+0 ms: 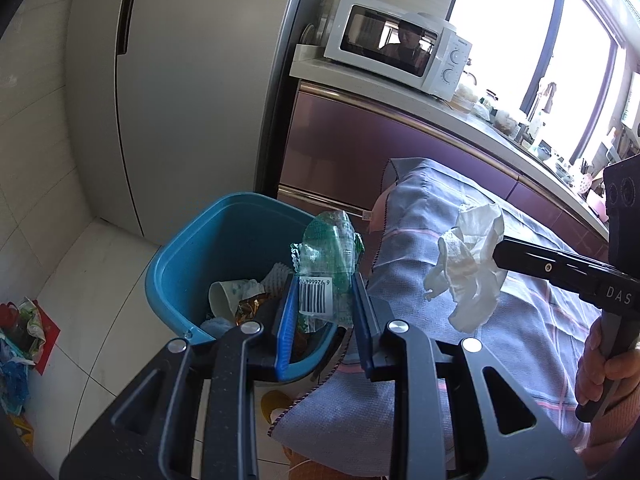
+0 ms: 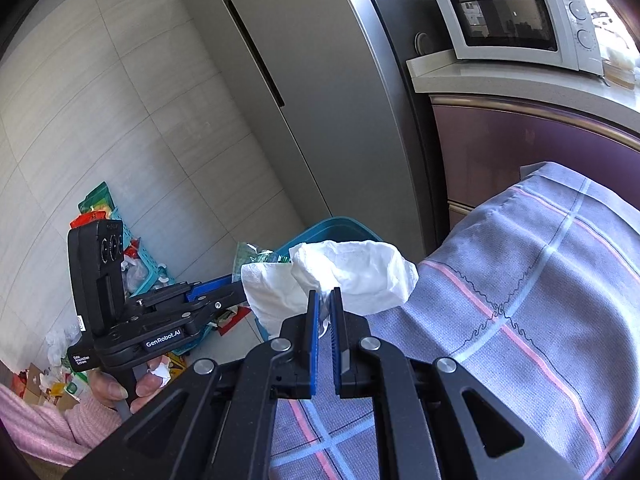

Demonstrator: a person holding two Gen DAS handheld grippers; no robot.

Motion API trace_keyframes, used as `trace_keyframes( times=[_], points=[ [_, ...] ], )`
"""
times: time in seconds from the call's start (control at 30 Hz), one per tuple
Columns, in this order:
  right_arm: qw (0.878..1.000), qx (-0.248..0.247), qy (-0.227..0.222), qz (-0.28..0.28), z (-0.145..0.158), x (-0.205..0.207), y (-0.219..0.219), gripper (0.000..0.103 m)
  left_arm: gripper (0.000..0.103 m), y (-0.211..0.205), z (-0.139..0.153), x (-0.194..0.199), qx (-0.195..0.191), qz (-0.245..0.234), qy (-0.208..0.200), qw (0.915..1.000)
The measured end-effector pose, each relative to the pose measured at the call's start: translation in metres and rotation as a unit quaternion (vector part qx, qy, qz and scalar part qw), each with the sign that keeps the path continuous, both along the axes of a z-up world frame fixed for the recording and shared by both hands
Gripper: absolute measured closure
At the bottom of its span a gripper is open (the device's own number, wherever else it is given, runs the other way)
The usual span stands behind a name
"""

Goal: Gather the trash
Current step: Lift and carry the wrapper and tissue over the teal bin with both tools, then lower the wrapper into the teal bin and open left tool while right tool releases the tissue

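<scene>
My left gripper (image 1: 324, 300) is shut on a clear green plastic wrapper (image 1: 326, 256) with a barcode label and holds it over the near right rim of a blue trash bin (image 1: 224, 236). The bin holds a paper cup, foil and other scraps. My right gripper (image 2: 325, 300) is shut on a crumpled white tissue (image 2: 352, 268) and holds it above the left edge of a table under a purple plaid cloth (image 2: 540, 280). The tissue (image 1: 472, 264) and the right gripper's fingers (image 1: 532, 256) also show in the left wrist view, right of the bin.
A tall grey fridge (image 1: 180, 80) stands behind the bin. A white microwave (image 1: 400, 44) sits on a counter over purple cabinets (image 1: 360, 140). A pile of bags and a teal basket (image 2: 132, 256) lies on the tiled floor at the left.
</scene>
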State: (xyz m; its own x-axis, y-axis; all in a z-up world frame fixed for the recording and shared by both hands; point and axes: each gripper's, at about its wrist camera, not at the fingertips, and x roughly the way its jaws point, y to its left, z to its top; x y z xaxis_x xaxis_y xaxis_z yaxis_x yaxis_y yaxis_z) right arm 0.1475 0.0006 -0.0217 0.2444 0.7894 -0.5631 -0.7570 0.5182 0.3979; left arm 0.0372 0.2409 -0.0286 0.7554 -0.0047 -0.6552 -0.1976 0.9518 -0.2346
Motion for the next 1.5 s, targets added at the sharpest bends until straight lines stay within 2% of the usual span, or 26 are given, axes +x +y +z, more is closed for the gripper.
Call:
trace_keyframes(
  times=[1.5],
  points=[
    [0.999, -0.032, -0.004, 0.025, -0.003, 0.007, 0.054, 0.098, 0.072, 0.031, -0.018, -0.005, -0.023, 0.050, 0.016, 0.9983]
  ],
)
